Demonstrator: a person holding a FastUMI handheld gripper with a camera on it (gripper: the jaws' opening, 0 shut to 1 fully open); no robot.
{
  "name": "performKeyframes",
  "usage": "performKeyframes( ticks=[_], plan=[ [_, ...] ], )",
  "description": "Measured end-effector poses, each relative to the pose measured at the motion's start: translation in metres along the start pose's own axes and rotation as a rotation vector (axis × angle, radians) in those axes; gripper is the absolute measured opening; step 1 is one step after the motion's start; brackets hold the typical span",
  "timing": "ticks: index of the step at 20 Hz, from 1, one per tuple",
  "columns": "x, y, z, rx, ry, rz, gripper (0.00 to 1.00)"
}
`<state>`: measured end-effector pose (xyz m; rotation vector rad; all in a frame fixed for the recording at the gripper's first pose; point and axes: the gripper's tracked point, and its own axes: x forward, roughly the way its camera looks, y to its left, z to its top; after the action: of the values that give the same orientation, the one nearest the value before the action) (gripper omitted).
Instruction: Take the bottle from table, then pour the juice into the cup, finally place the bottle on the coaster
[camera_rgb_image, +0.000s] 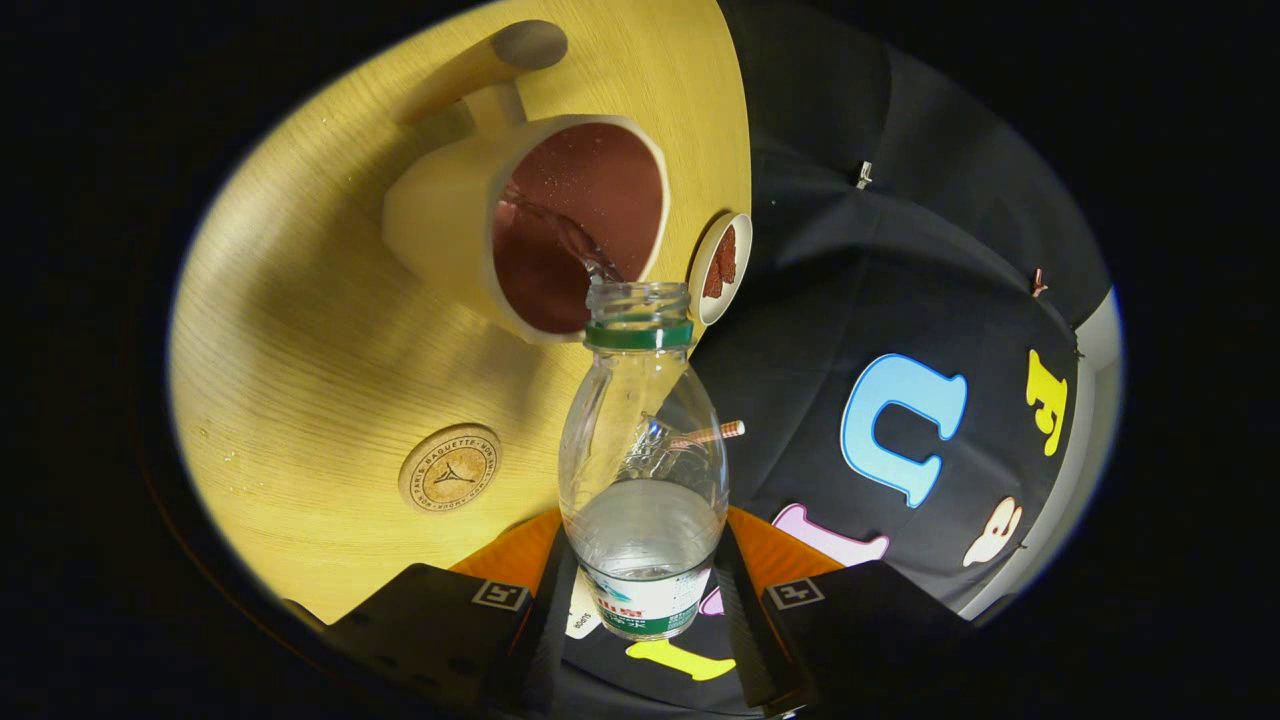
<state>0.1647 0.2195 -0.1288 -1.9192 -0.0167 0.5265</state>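
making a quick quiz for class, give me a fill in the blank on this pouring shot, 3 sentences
1. The gripper holds a clear plastic bottle with both fingers pressed on its ____ end.
2. Liquid runs from the bottle's open mouth into the cream cup, whose inside is ____ in colour.
3. The round coaster lies on the wooden table with ____ standing on it.

Missing words: lower (base); reddish brown; nothing
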Motion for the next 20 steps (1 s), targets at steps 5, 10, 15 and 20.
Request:
performKeyframes(
  ticks=[5,10,15,20],
  plan=[
    [0.001,-0.006,-0.002,-0.027,-0.005,-0.007,0.71],
    [0.001,-0.015,0.000,-0.071,-0.020,-0.019,0.71],
    [0.002,-0.021,0.003,-0.098,-0.028,-0.027,0.71],
    [0.004,-0.026,0.005,-0.135,-0.037,-0.027,0.71]
  ],
)
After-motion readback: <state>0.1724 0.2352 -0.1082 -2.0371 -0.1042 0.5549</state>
